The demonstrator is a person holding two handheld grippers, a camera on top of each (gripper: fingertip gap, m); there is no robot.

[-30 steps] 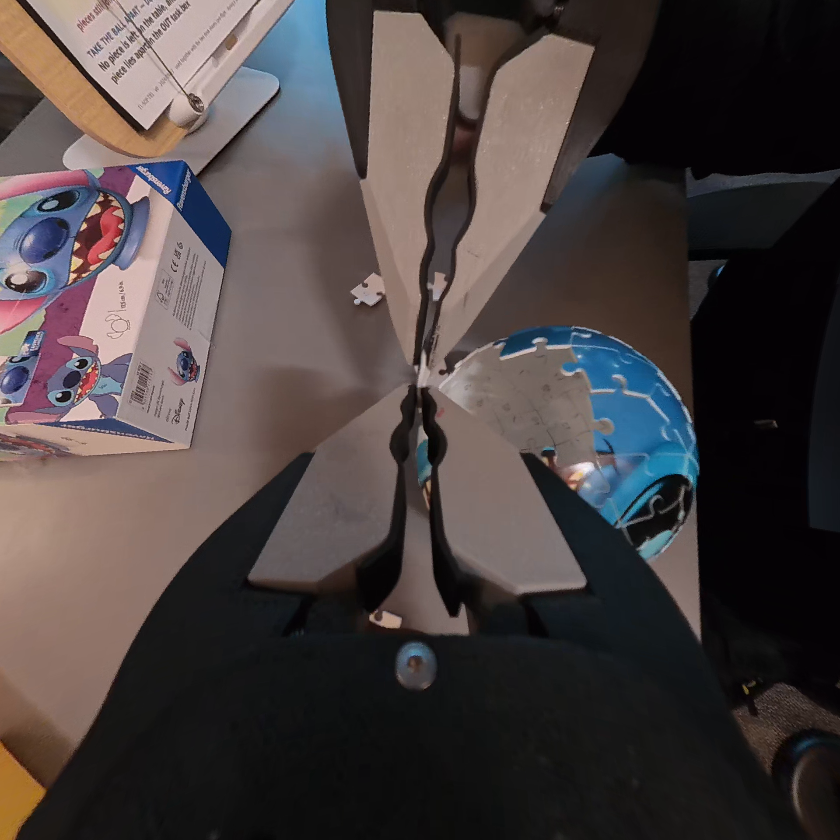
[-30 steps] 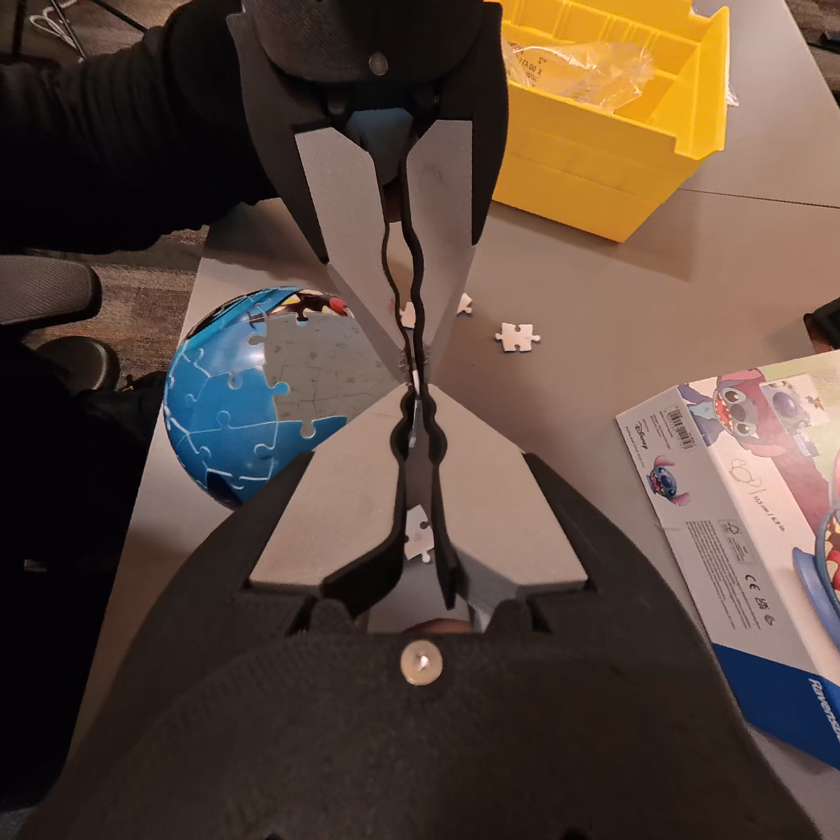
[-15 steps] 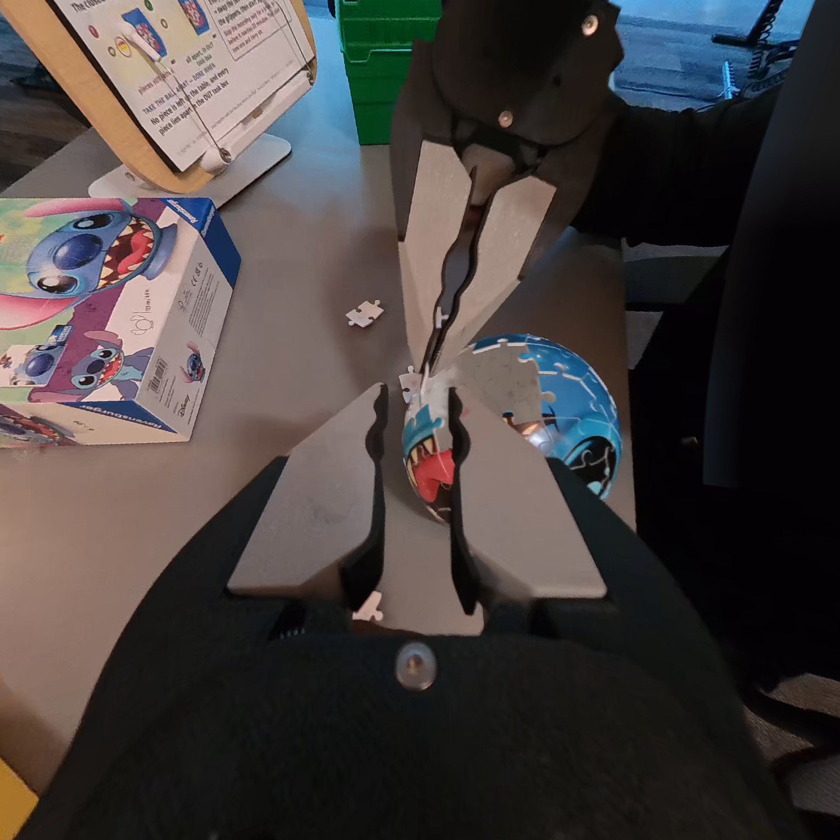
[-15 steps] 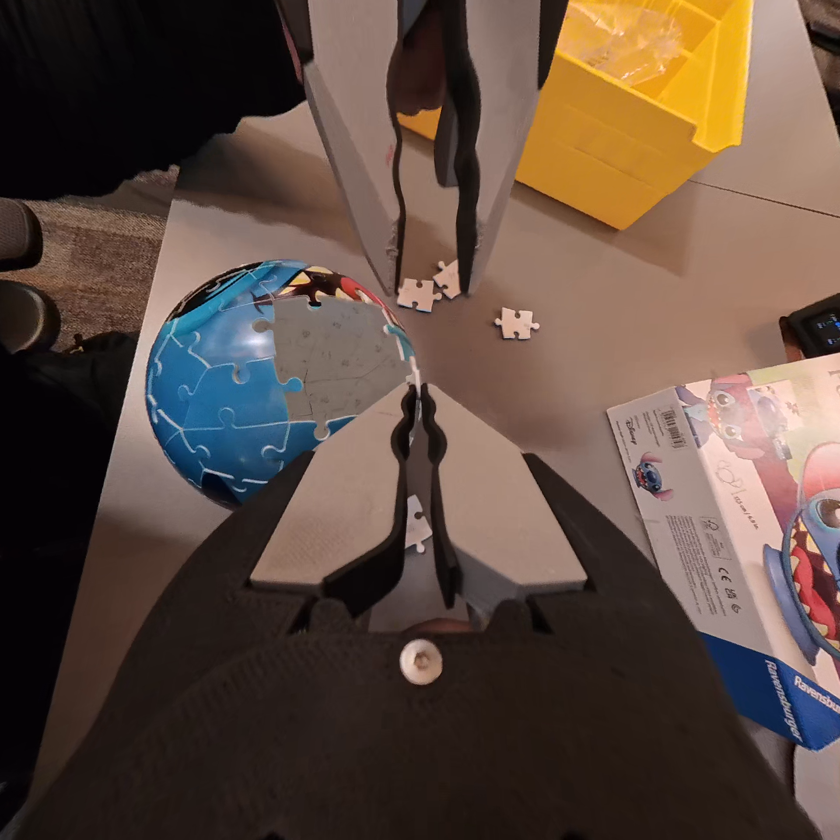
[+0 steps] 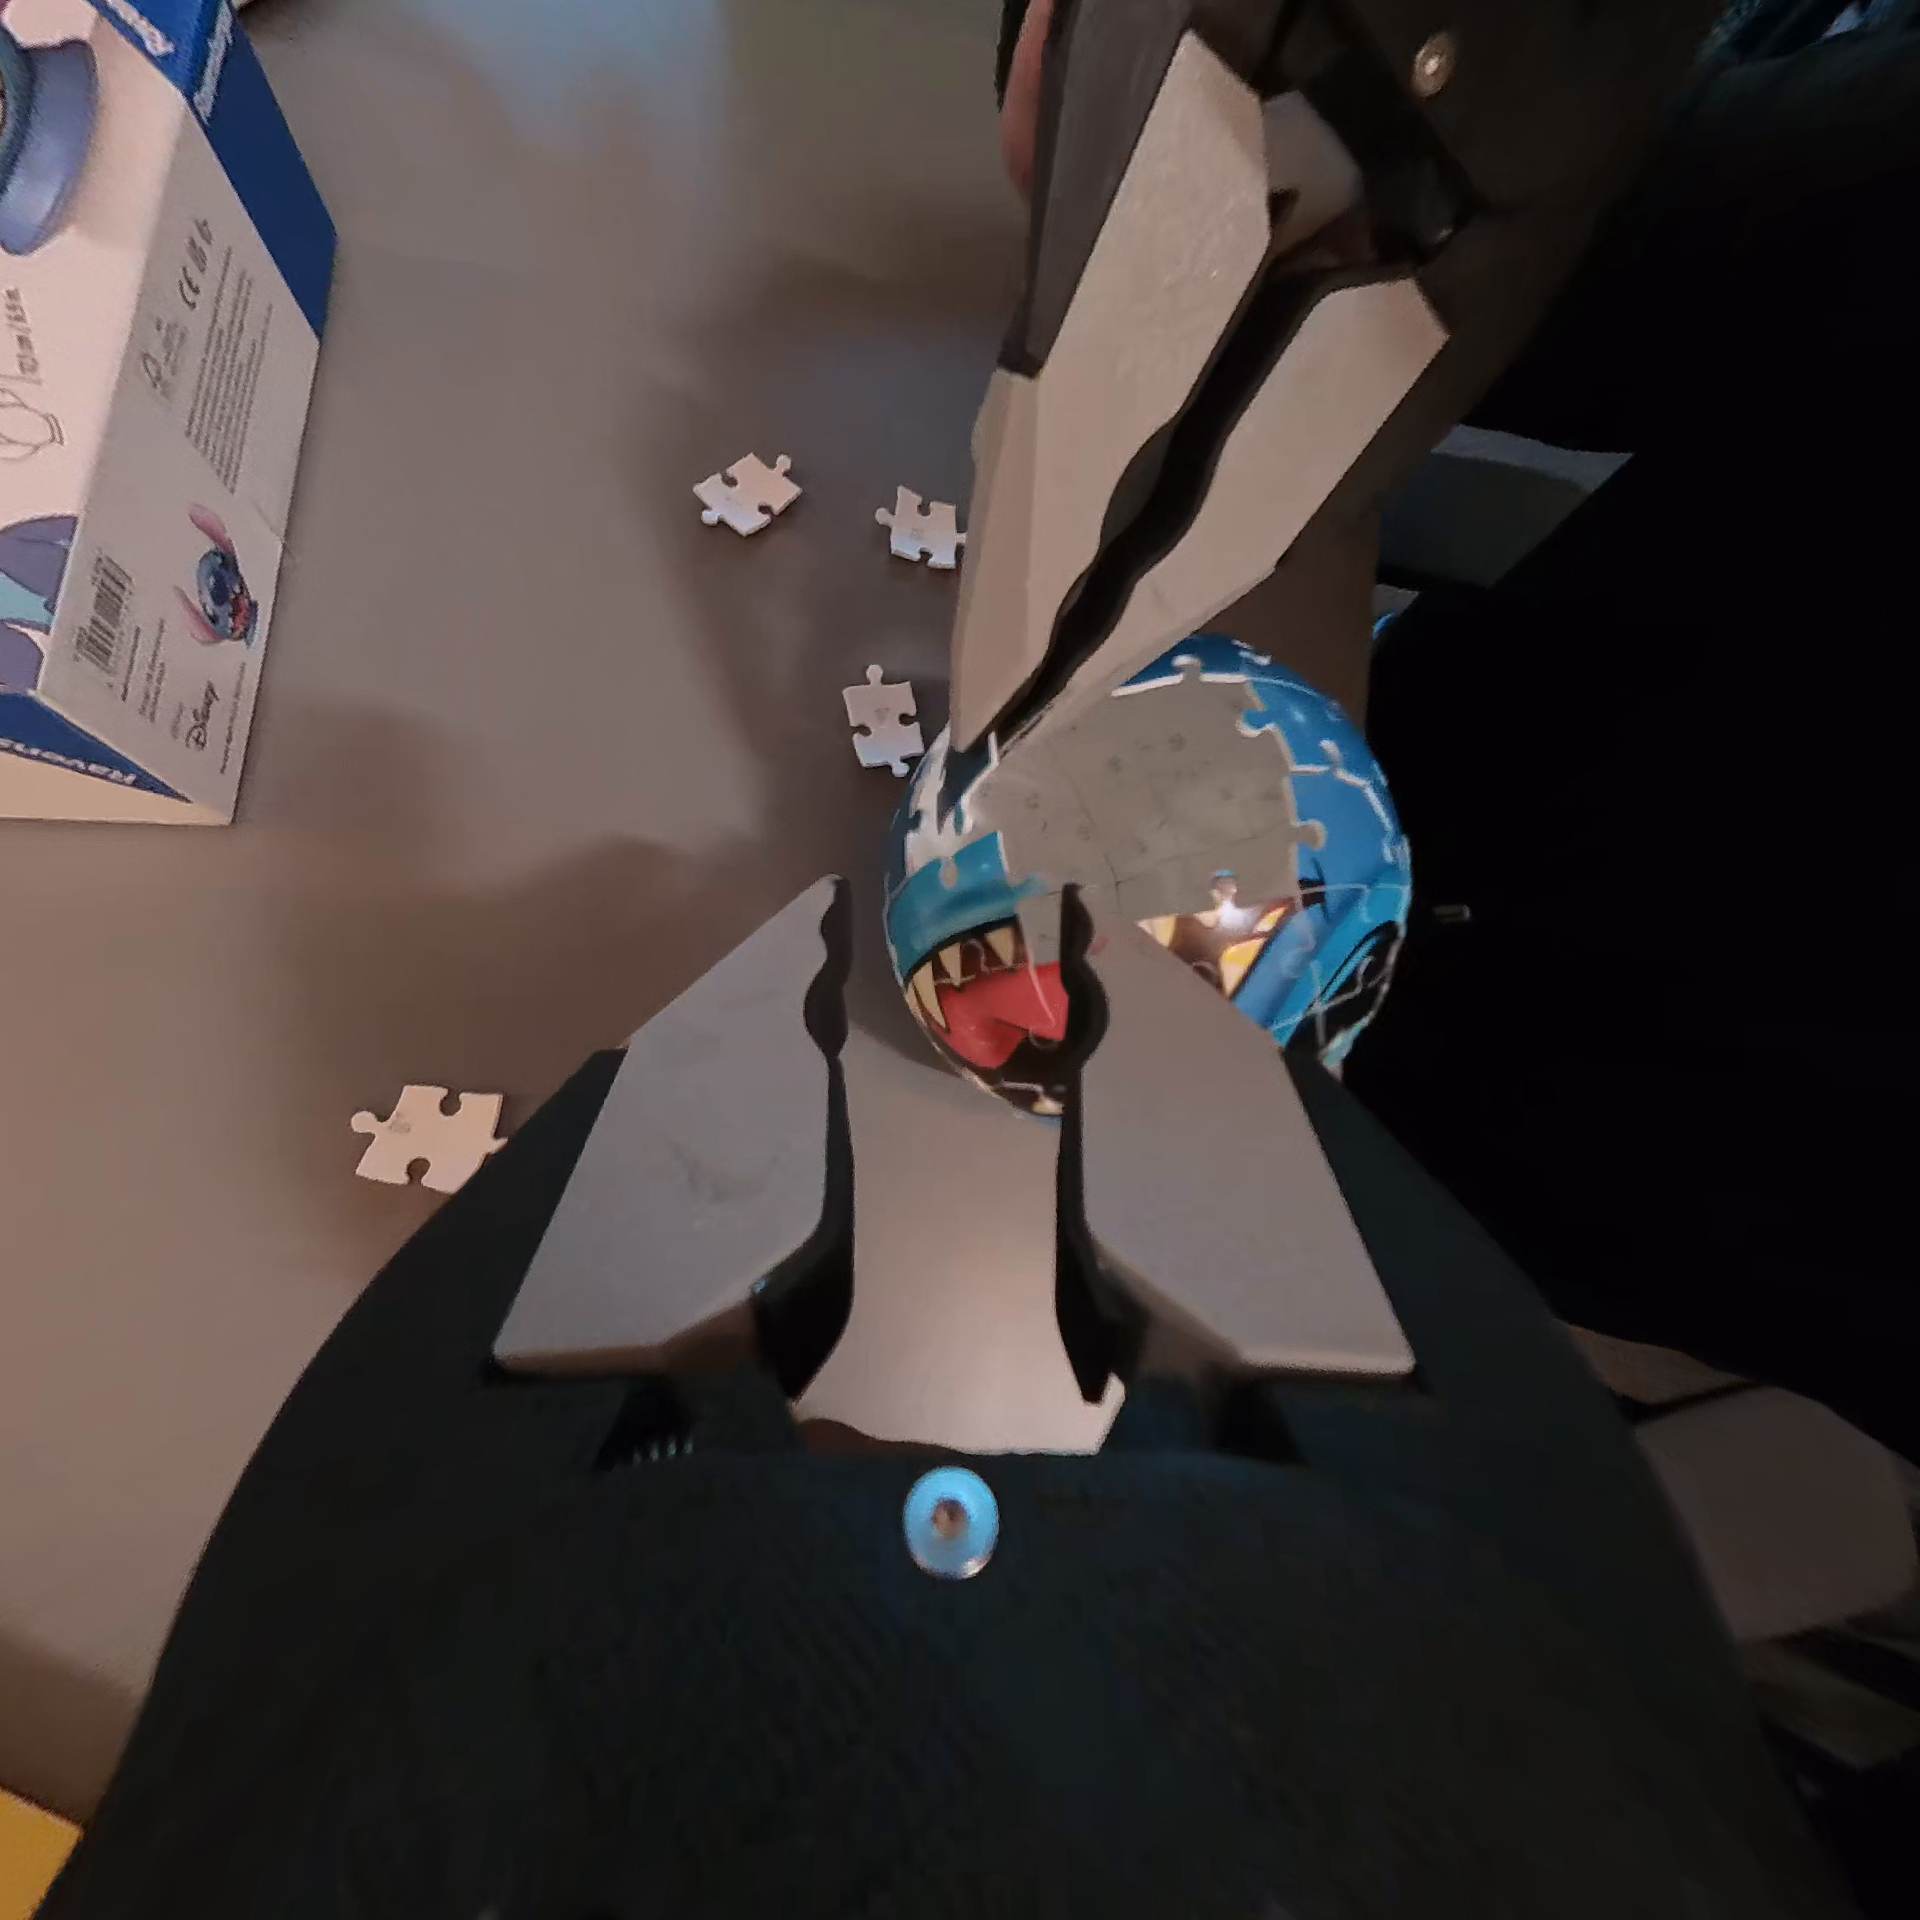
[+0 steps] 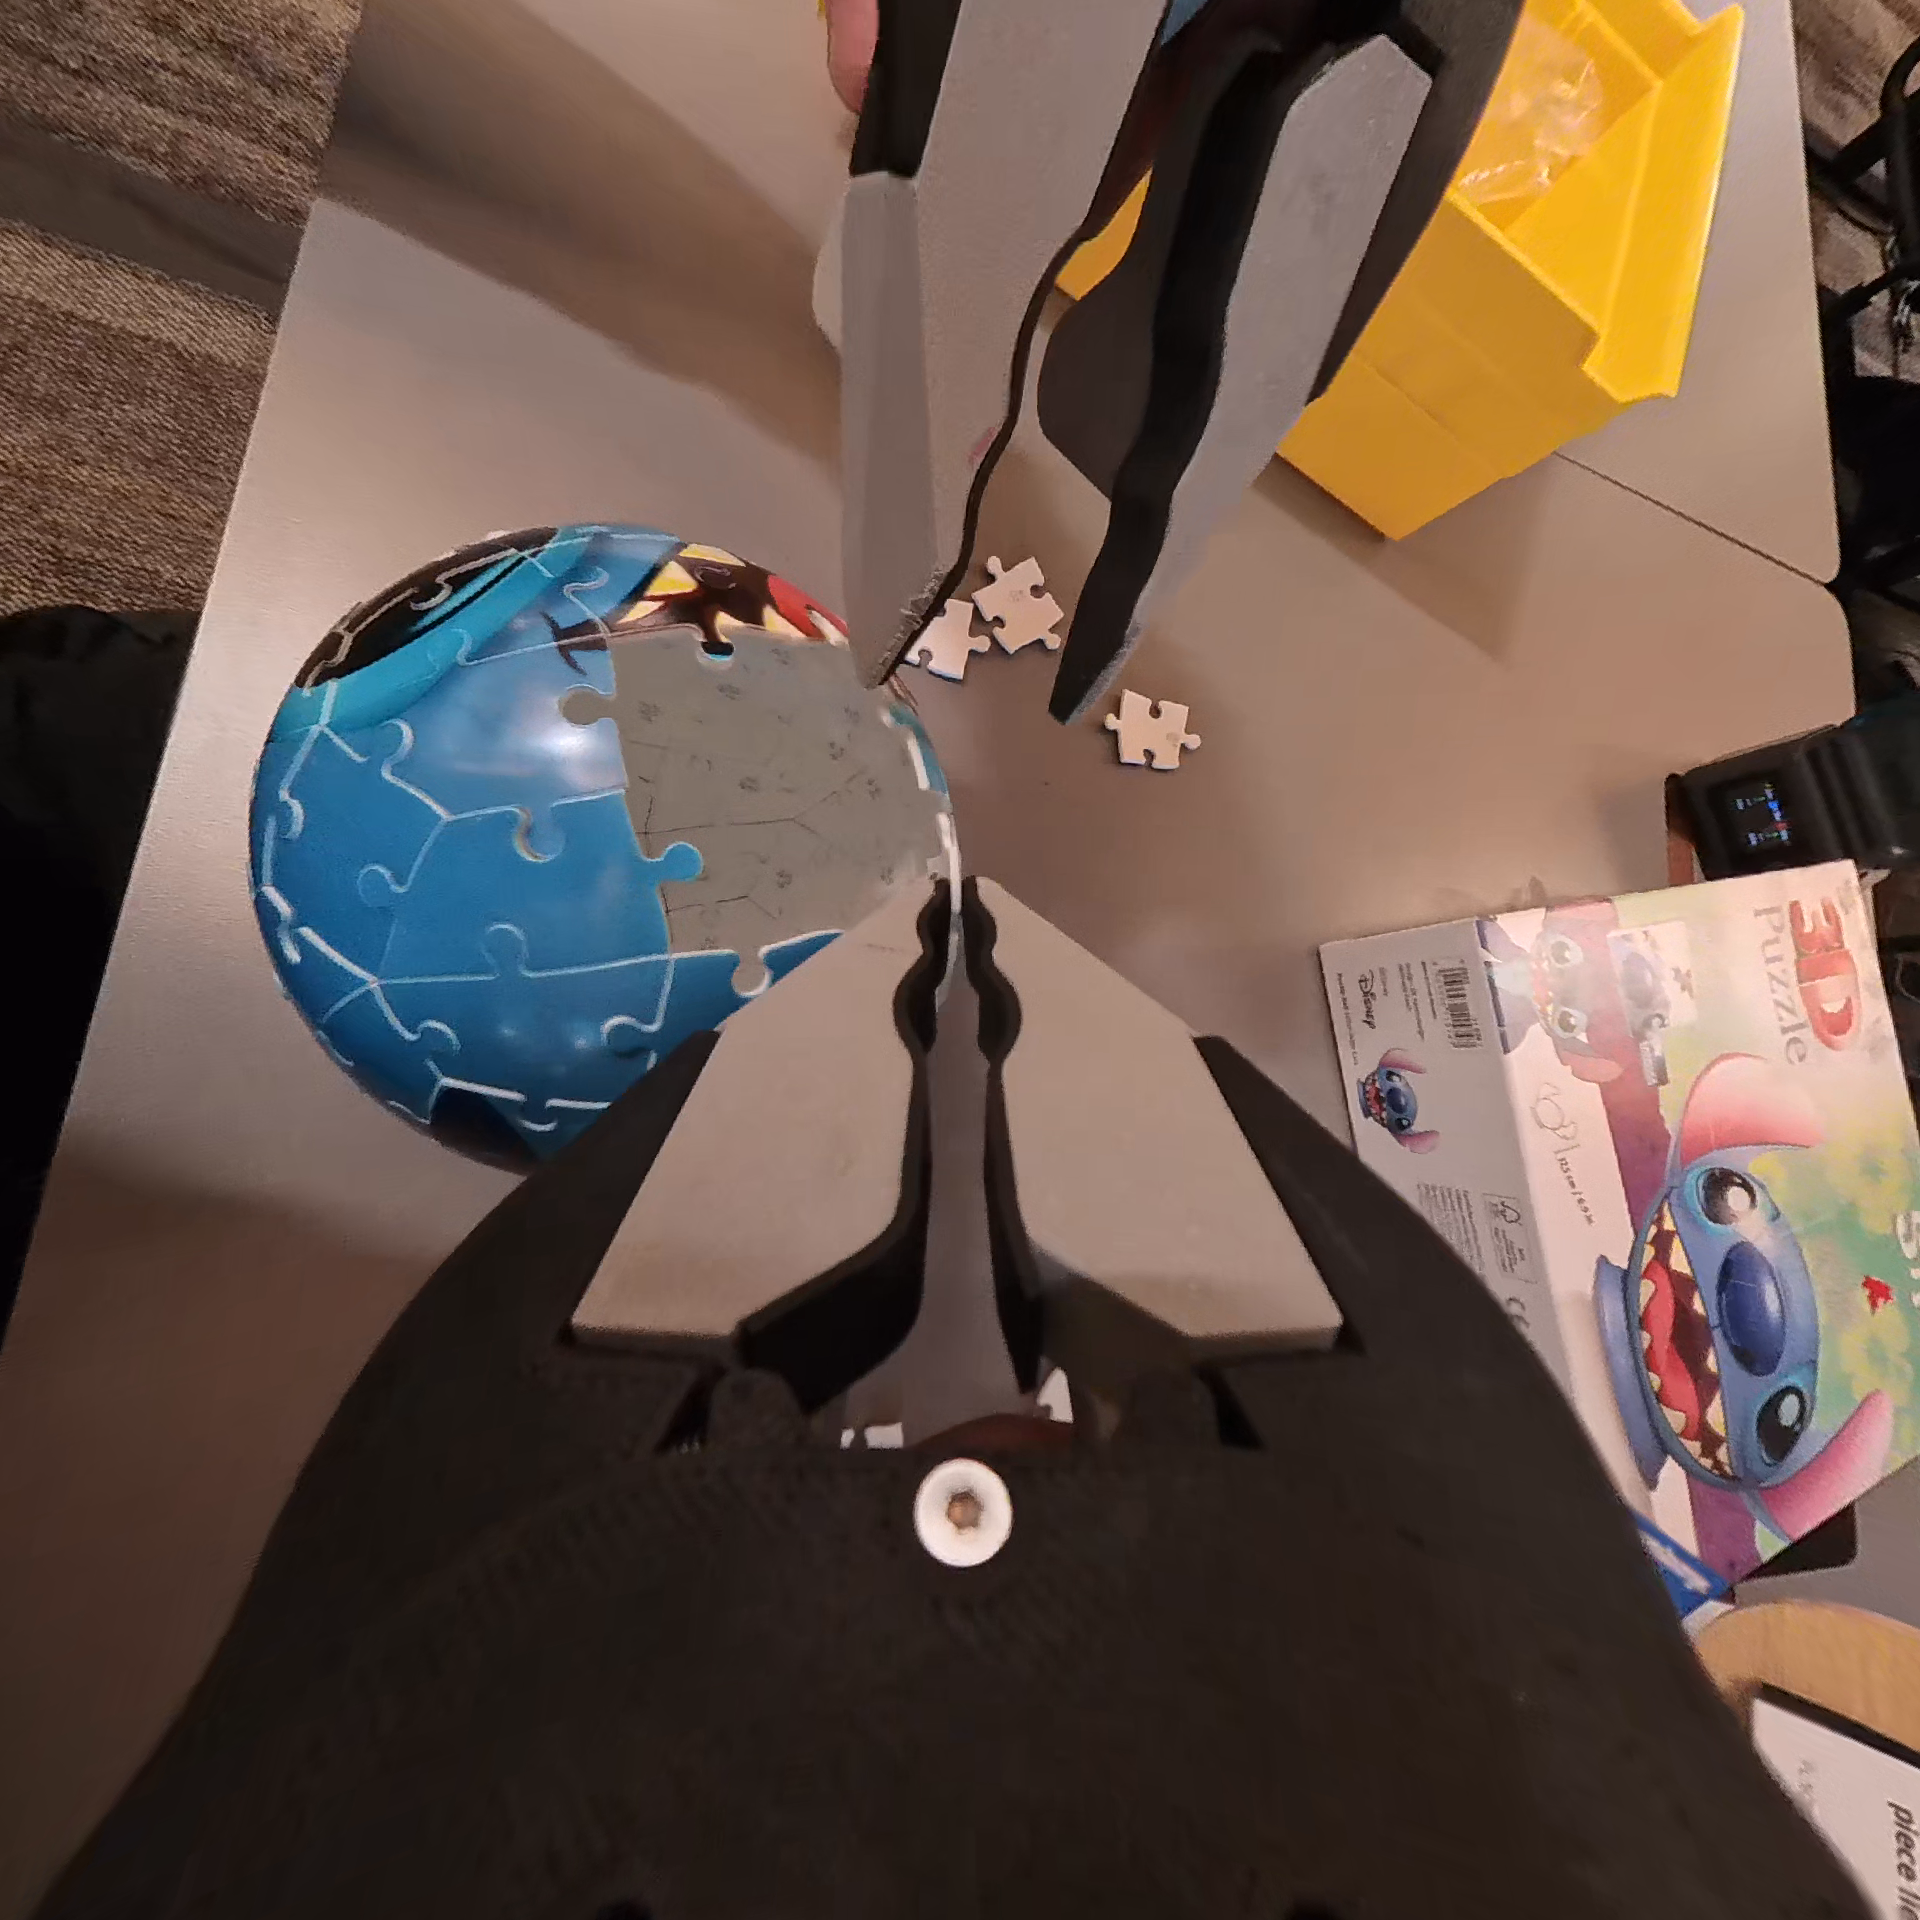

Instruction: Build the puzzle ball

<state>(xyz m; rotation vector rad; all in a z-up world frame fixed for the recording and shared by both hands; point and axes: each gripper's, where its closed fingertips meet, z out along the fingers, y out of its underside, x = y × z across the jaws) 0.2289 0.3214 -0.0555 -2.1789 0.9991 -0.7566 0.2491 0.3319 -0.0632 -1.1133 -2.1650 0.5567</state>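
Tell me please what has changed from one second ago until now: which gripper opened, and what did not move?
The left gripper has opened its fingers and drawn back from the right gripper, letting go of the small piece both pinched. The right gripper stays shut at the rim of the puzzle ball's grey gap; the piece itself cannot be seen now. The ball, loose pieces and puzzle box lie as before.
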